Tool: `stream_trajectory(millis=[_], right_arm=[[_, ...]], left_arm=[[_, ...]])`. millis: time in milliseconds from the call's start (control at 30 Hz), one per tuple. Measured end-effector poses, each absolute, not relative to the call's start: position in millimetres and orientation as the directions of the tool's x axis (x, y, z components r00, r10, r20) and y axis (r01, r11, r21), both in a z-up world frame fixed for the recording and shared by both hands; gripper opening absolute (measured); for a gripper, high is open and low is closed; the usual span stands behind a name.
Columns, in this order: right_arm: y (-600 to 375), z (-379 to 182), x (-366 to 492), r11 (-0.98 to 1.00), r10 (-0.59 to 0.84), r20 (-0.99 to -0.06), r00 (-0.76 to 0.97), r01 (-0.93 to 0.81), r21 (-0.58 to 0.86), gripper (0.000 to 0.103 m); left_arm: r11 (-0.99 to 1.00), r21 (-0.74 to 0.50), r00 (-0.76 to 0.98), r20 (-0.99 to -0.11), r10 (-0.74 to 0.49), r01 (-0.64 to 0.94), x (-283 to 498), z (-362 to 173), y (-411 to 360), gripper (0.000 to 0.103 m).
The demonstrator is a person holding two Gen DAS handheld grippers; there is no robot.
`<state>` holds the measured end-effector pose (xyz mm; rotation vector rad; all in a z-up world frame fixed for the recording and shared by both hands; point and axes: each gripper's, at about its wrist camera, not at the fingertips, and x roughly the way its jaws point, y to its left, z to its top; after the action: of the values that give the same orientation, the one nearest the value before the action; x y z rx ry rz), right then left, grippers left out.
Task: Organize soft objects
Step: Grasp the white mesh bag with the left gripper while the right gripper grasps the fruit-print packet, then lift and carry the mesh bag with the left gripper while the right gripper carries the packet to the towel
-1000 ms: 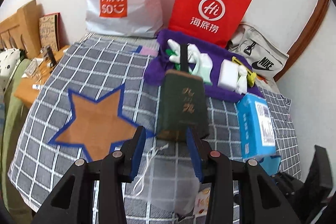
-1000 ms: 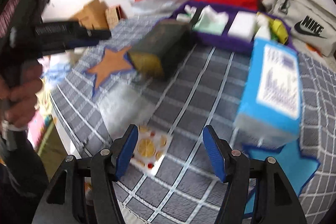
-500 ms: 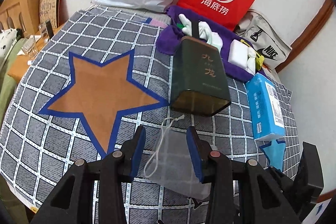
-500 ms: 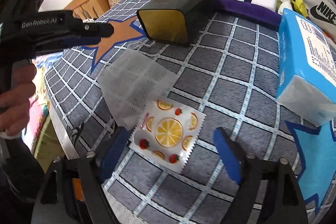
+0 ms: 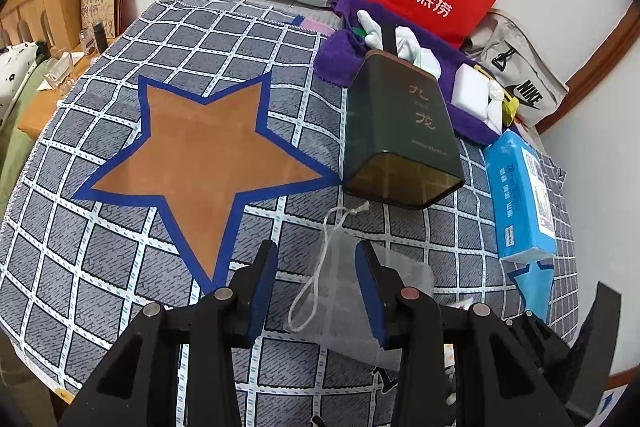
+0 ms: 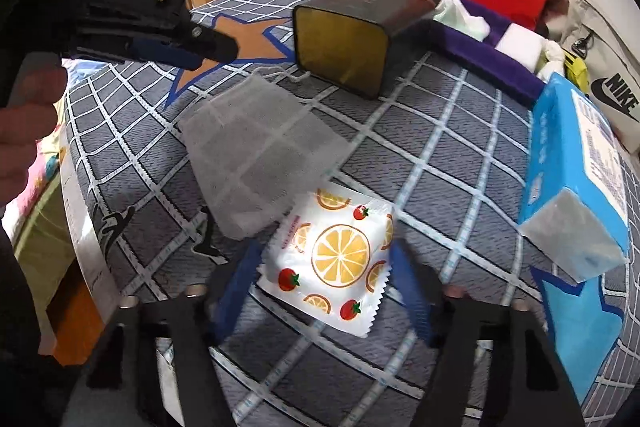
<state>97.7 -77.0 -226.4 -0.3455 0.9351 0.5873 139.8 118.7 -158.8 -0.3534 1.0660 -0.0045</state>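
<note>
The fruit-print packet (image 6: 334, 259) lies between the closing right tool's (image 6: 320, 291) jaws.

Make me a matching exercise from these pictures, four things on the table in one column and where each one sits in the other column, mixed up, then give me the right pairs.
Things:
1. mesh pouch
2. fruit-print packet
3. dark green tin
4. blue tissue pack

Places:
A. lying on its side beside the orange star
B. between the fingers of the right gripper
C. partly over a light blue star
D. in front of the tin's open mouth, under the left gripper

Pairs: 1-D, 2-B, 3-A, 4-C
</note>
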Motion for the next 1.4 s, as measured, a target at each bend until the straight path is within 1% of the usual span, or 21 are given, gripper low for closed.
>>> stream_trajectory(millis=[33, 100, 133, 167, 267, 433, 500, 567, 633, 667, 700, 733, 767, 800, 900, 1000, 1067, 1233, 1367, 1400], right_arm=[[-80, -226, 98, 0.793, 0.324, -0.83, 0.455, -0.609, -0.024, 0.053], [-87, -224, 100, 0.796, 0.337, -0.828, 0.448, -0.605, -0.003, 0.047], [-89, -224, 100, 0.8, 0.333, -0.826, 0.454, -0.6, -0.007, 0.039], [-93, -224, 100, 0.802, 0.336, -0.824, 0.456, -0.598, -0.004, 0.036], [-104, -223, 100, 0.805, 0.358, -0.822, 0.442, -0.592, 0.032, 0.03], [-119, -223, 96, 0.807, 0.377, -0.814, 0.442, -0.588, 0.055, 0.023], [-128, -222, 96, 0.808, 0.404, -0.811, 0.423, -0.581, 0.099, 0.02], [-137, -222, 97, 0.814, 0.418, -0.807, 0.417, -0.567, 0.129, 0.017], [-147, -220, 98, 0.832, 0.401, -0.805, 0.438, -0.542, 0.119, 0.016], [-154, -218, 98, 0.842, 0.386, -0.804, 0.453, -0.529, 0.107, 0.016], [-158, -217, 97, 0.847, 0.381, -0.803, 0.46, -0.522, 0.103, 0.016], [-164, -215, 97, 0.852, 0.376, -0.8, 0.468, -0.513, 0.101, 0.016], [-167, -214, 97, 0.856, 0.373, -0.798, 0.473, -0.507, 0.1, 0.016], [-172, -214, 98, 0.862, 0.368, -0.797, 0.48, -0.497, 0.099, 0.016], [-187, -213, 99, 0.878, 0.354, -0.793, 0.495, -0.469, 0.099, 0.016], [-201, -213, 103, 0.893, 0.343, -0.791, 0.506, -0.436, 0.109, 0.016], [-210, -213, 105, 0.904, 0.337, -0.79, 0.513, -0.412, 0.118, 0.016], [-226, -214, 110, 0.922, 0.321, -0.784, 0.53, -0.365, 0.131, 0.016], [-225, -217, 112, 0.923, 0.315, -0.785, 0.534, -0.365, 0.122, 0.016], [-223, -218, 112, 0.924, 0.309, -0.783, 0.54, -0.367, 0.111, 0.016]], left_arm=[[0.945, -0.283, 0.489, -0.855, -0.172, -0.163, 139, -158, 118, 0.038], [0.948, -0.276, 0.488, -0.857, -0.168, -0.159, 138, -158, 115, 0.038], [0.949, -0.272, 0.487, -0.858, -0.165, -0.157, 138, -158, 114, 0.038], [0.951, -0.267, 0.485, -0.859, -0.162, -0.154, 138, -158, 113, 0.038], [0.957, -0.247, 0.478, -0.866, -0.148, -0.15, 136, -160, 109, 0.038], [0.966, -0.219, 0.466, -0.874, -0.134, -0.134, 132, -167, 103, 0.039], [0.969, -0.214, 0.462, -0.877, -0.134, -0.125, 132, -170, 100, 0.049], [0.97, -0.213, 0.459, -0.877, -0.138, -0.115, 132, -173, 97, 0.051], [0.969, -0.234, 0.448, -0.878, -0.172, -0.085, 133, -177, 91, 0.056], [0.967, -0.245, 0.441, -0.877, -0.19, -0.07, 133, -179, 88, 0.063], [0.966, -0.252, 0.437, -0.876, -0.204, -0.055, 134, -182, 83, 0.067], [0.967, -0.252, 0.434, -0.877, -0.207, -0.048, 135, -182, 79, 0.069], [0.966, -0.255, 0.429, -0.877, -0.215, -0.037, 136, -184, 73, 0.075], [0.966, -0.258, 0.43, -0.875, -0.222, -0.026, 136, -185, 69, 0.084], [0.974, -0.226, 0.434, -0.876, -0.209, 0.013, 136, -188, 54, 0.094], [0.984, -0.175, 0.434, -0.885, -0.171, 0.03, 135, -191, 42, 0.098], [0.99, -0.136, 0.437, -0.889, -0.14, 0.042, 134, -192, 33, 0.099], [0.996, -0.049, 0.449, -0.89, -0.076, 0.071, 130, -195, 19, 0.099], [0.996, 0.014, 0.471, -0.882, -0.029, 0.087, 129, -197, 10, 0.099], [0.996, 0.02, 0.477, -0.879, -0.024, 0.087, 128, -197, 9, 0.097]])
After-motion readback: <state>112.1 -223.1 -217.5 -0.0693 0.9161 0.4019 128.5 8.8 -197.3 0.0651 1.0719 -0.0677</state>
